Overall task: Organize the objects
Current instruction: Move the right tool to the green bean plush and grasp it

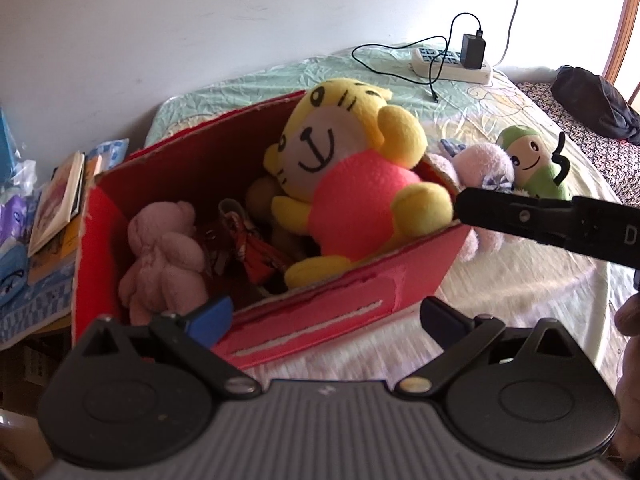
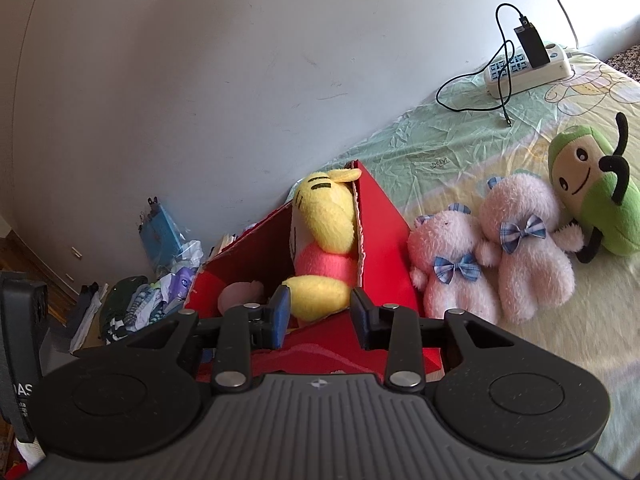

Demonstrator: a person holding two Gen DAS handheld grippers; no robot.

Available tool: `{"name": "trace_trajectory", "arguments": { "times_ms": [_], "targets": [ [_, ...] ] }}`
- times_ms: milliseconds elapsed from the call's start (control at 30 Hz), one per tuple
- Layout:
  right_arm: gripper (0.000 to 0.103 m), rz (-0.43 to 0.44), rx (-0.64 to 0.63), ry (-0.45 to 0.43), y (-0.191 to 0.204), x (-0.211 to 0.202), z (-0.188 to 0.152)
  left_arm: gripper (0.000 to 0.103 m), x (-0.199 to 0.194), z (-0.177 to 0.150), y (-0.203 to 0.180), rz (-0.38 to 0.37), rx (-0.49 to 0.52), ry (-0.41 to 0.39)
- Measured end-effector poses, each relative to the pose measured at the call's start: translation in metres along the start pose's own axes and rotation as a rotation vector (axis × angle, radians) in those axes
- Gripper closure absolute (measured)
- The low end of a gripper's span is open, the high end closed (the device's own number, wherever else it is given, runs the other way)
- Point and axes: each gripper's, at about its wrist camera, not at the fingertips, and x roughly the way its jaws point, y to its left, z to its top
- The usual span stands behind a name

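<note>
We count one red cardboard box [image 1: 352, 292] at the centre of the left wrist view, and in it one yellow tiger plush [image 1: 352, 184] in a pink shirt, leaning on the box's right wall, plus one pale pink plush [image 1: 162, 256] lying at its left end. Outside the box, right of centre in the right wrist view, three more toys lie on the bedsheet [image 2: 440, 152] — two pink bears with blue bows [image 2: 456, 276] [image 2: 524, 248] side by side and touching, and one green plush [image 2: 592, 200] just beside them.

Our left gripper [image 1: 324, 316] is spread wide and empty above the box's near wall. Our right gripper [image 2: 320, 316] is partly open, holding nothing, its fingers either side of the tiger's yellow foot. One power strip [image 2: 528, 68] sits in the upper right.
</note>
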Motion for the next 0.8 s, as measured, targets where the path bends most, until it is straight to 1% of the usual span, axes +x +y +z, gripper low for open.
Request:
{"name": "trace_trajectory", "arguments": {
  "times_ms": [100,267,367,467,600,800],
  "targets": [
    [0.067,0.013,0.006,0.001,-0.002,-0.004,-0.003,0.003,-0.007,-0.004,-0.004,-0.004,0.002,-0.008],
    [0.067,0.025,0.028,0.01,-0.013,-0.011,-0.007,0.003,-0.013,-0.012,-0.016,-0.033,0.012,-0.011],
    [0.067,0.025,0.045,0.018,-0.025,-0.016,-0.007,0.003,-0.016,-0.015,-0.026,-0.081,0.018,-0.016],
    [0.066,0.016,0.063,0.023,-0.039,-0.022,-0.006,0.003,-0.016,-0.016,-0.042,-0.127,0.046,-0.02],
    [0.066,-0.015,0.104,0.028,-0.067,-0.031,-0.003,0.003,-0.009,-0.015,-0.072,-0.18,0.092,-0.008],
    [0.065,-0.074,0.164,0.016,-0.109,-0.051,0.001,0.004,0.007,-0.004,-0.117,-0.26,0.107,0.008]
  ]
}}
